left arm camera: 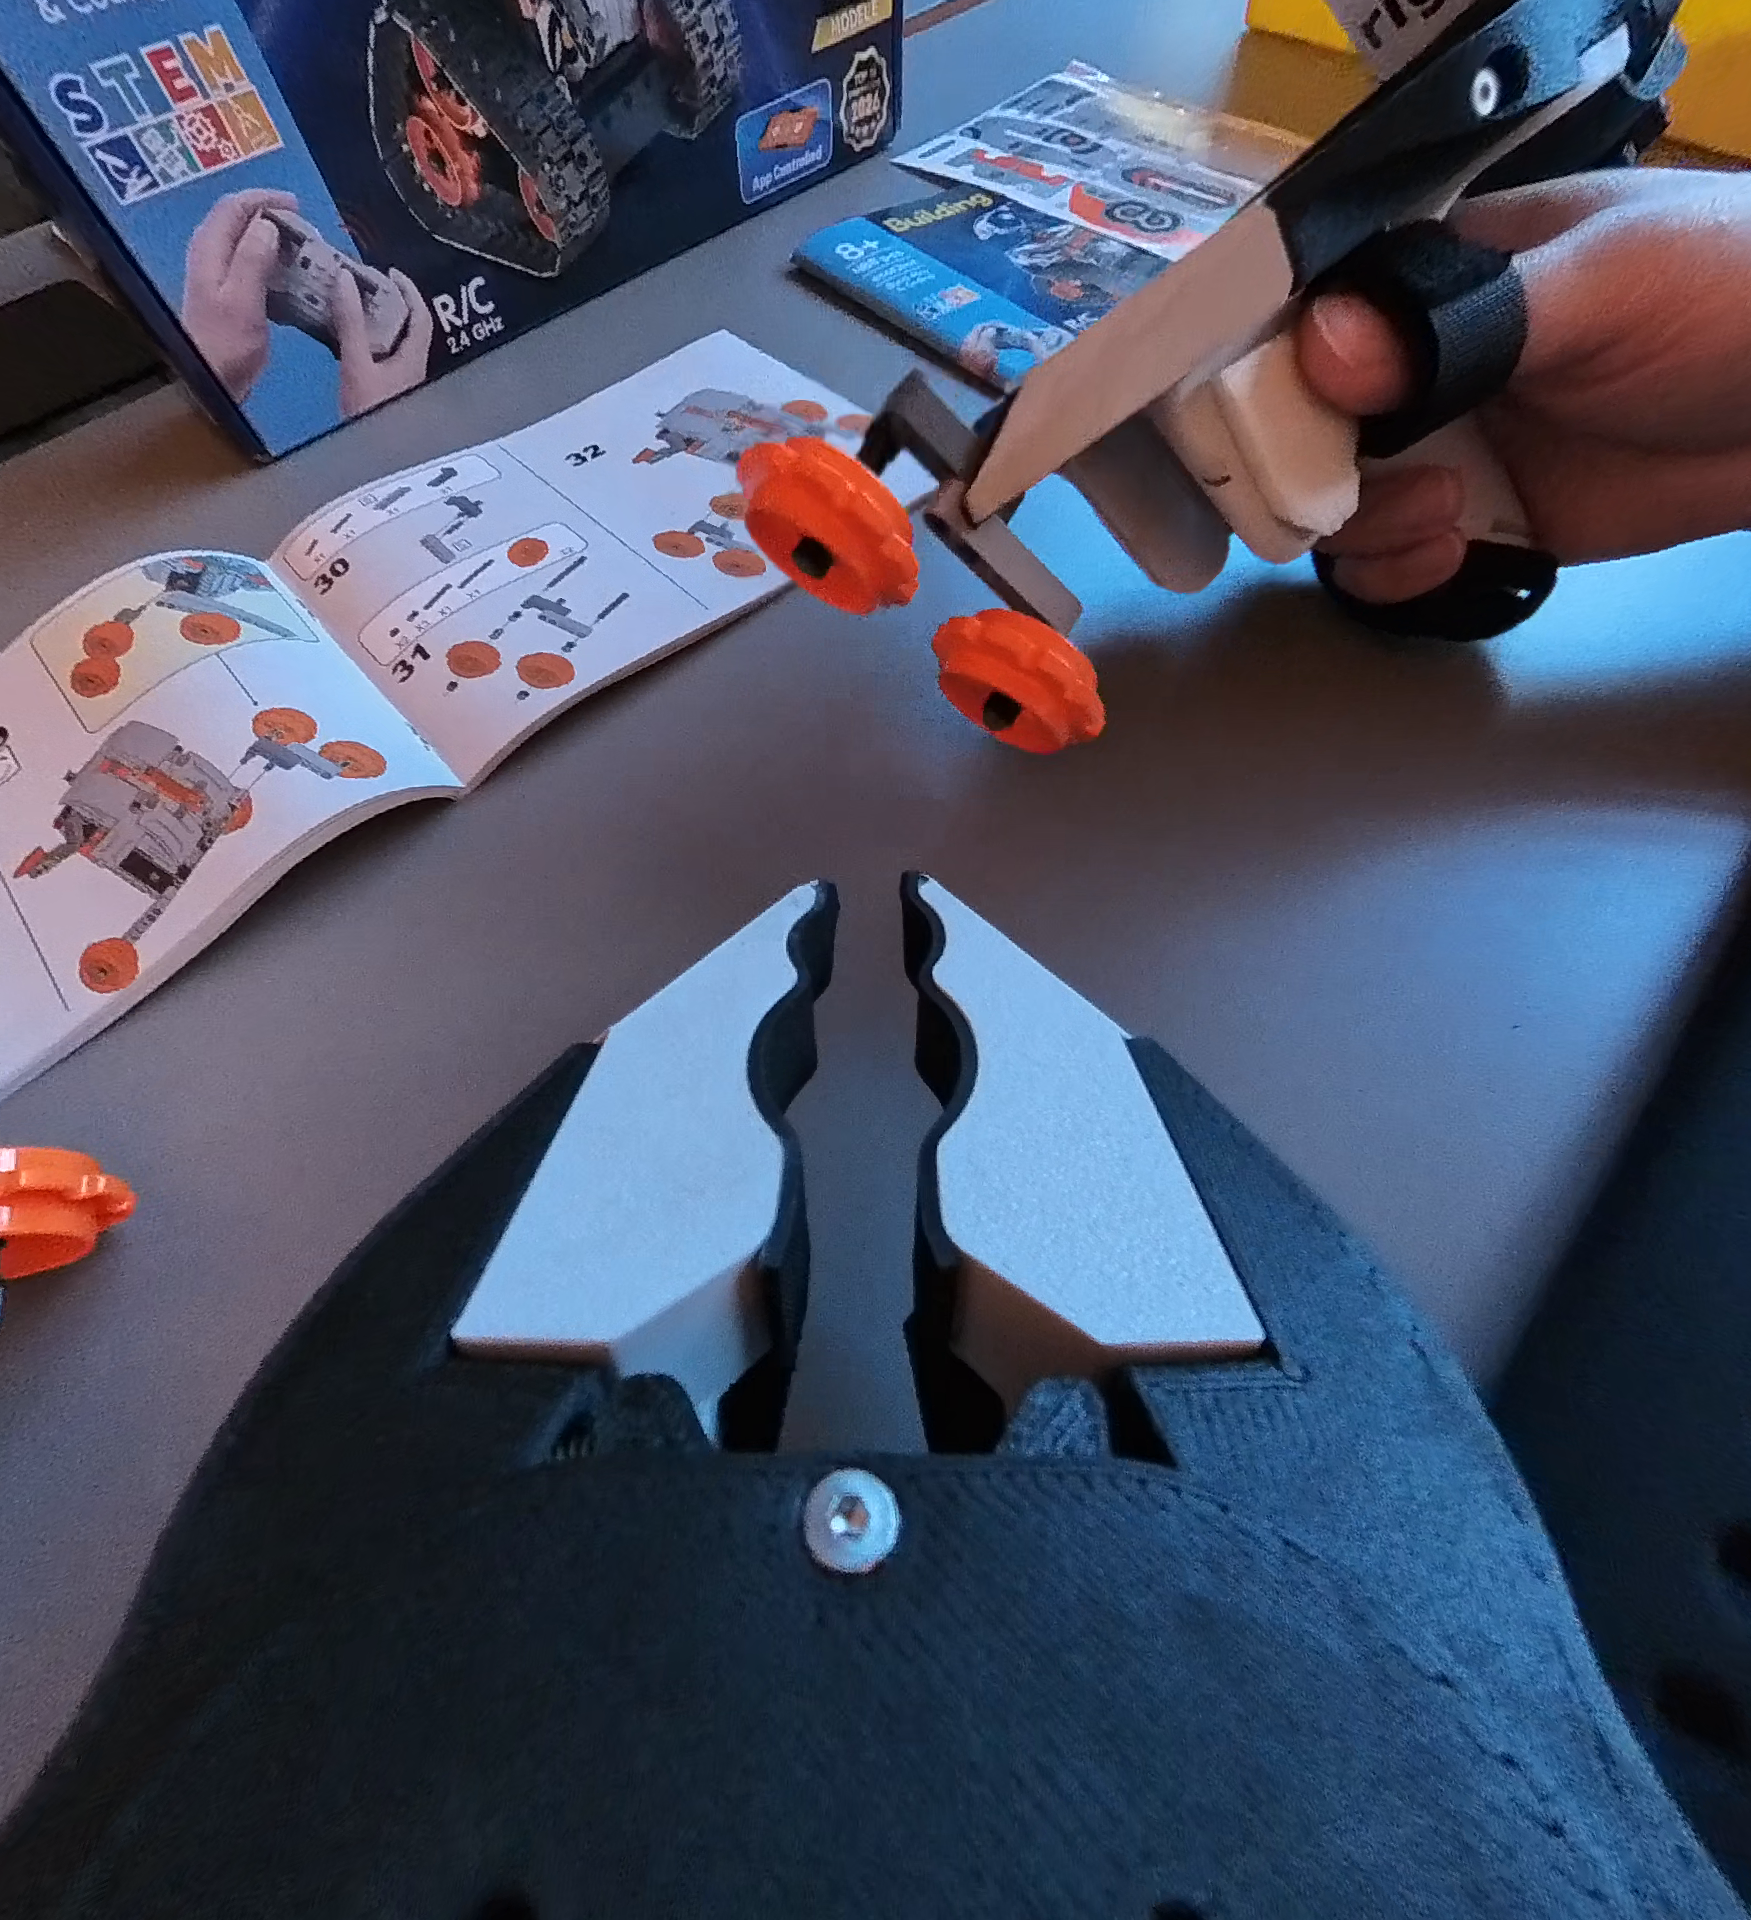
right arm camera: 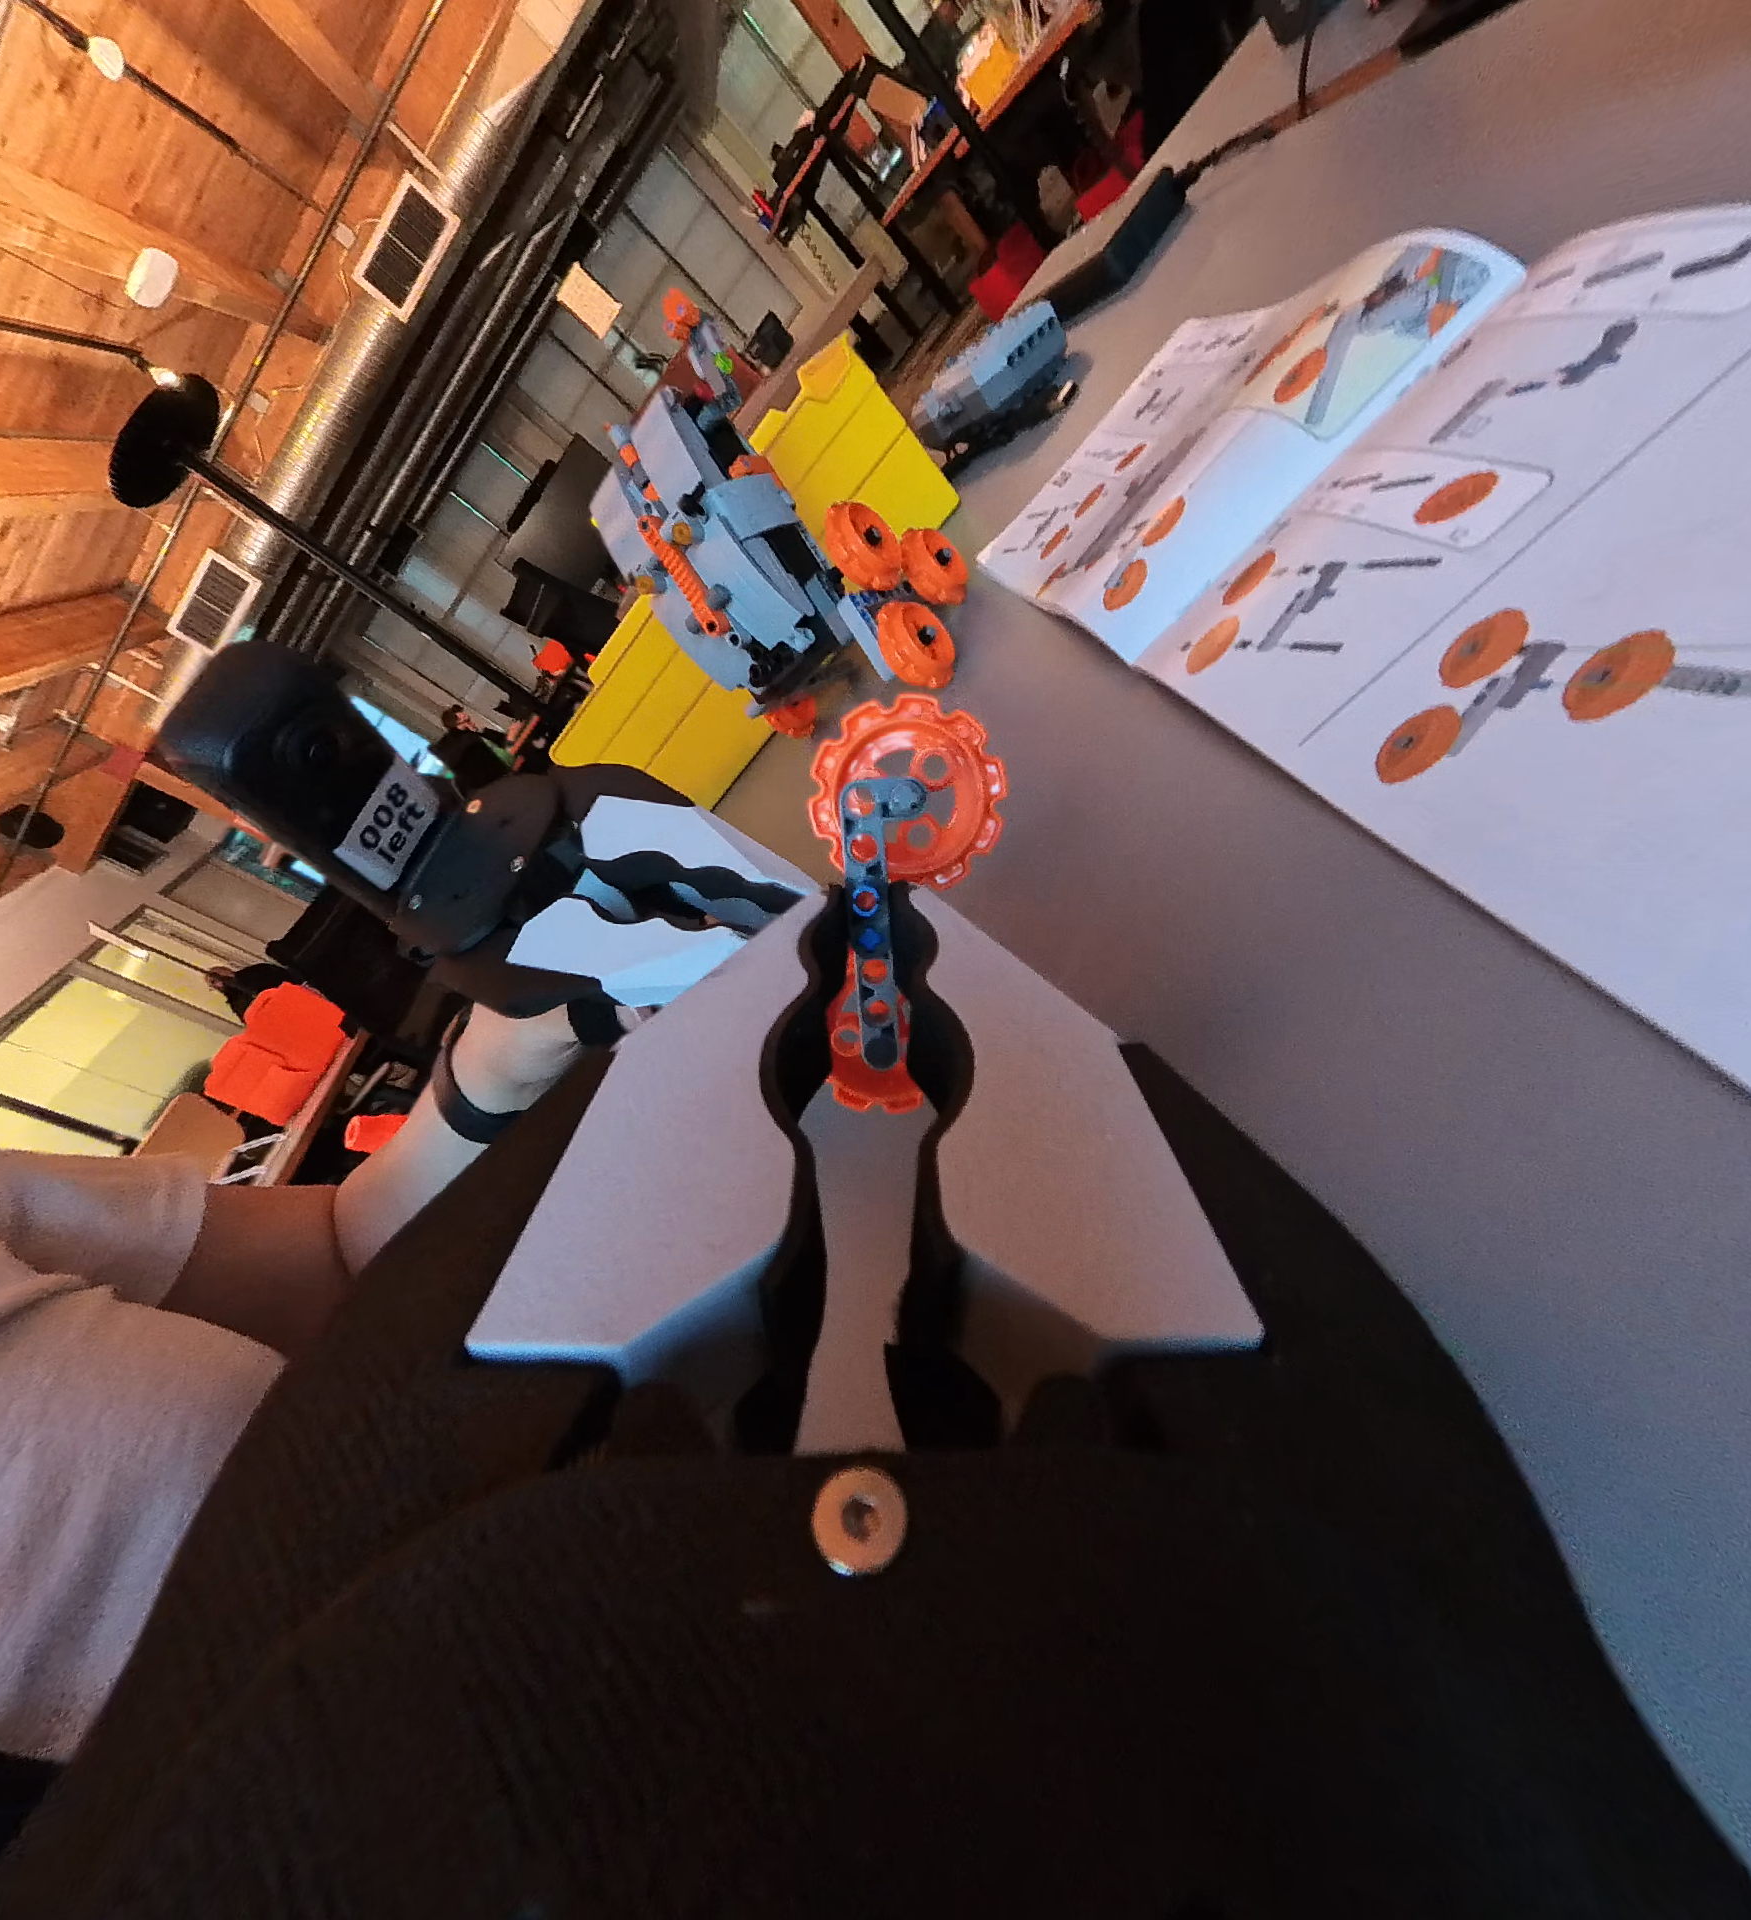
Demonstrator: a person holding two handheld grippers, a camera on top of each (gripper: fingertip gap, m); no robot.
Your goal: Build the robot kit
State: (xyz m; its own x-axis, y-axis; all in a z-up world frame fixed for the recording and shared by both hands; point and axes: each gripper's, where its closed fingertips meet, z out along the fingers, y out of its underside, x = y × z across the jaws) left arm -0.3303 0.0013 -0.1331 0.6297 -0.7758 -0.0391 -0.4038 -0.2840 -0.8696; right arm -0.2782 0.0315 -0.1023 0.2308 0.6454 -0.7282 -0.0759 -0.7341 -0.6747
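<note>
My right gripper (right arm camera: pixel 866 914) is shut on a thin grey beam (right arm camera: pixel 873 987) that carries two orange toothed wheels, one ahead of the fingertips (right arm camera: pixel 938 831) and one below them (right arm camera: pixel 876 1086). In the left wrist view, a hand holds this gripper (left arm camera: pixel 975 499) above the table at upper right, with the beam (left arm camera: pixel 1016 561) and both wheels (left arm camera: pixel 829 525) hanging off its tips. My left gripper (left arm camera: pixel 869 894) is shut with only a thin gap between the pads and holds nothing. It hovers over bare grey table, short of the wheels. It also shows in the right wrist view (right arm camera: pixel 746 894).
An open instruction booklet (left arm camera: pixel 331 665) lies to the left, also seen in the right wrist view (right arm camera: pixel 1473 623). A blue product box (left arm camera: pixel 383 187) and a bagged sticker sheet (left arm camera: pixel 1037 239) sit behind. A part-built grey model with orange wheels (right arm camera: pixel 736 561) stands by yellow bins (right arm camera: pixel 850 447). Across from one pair of fingers to the other is roughly 7 cm.
</note>
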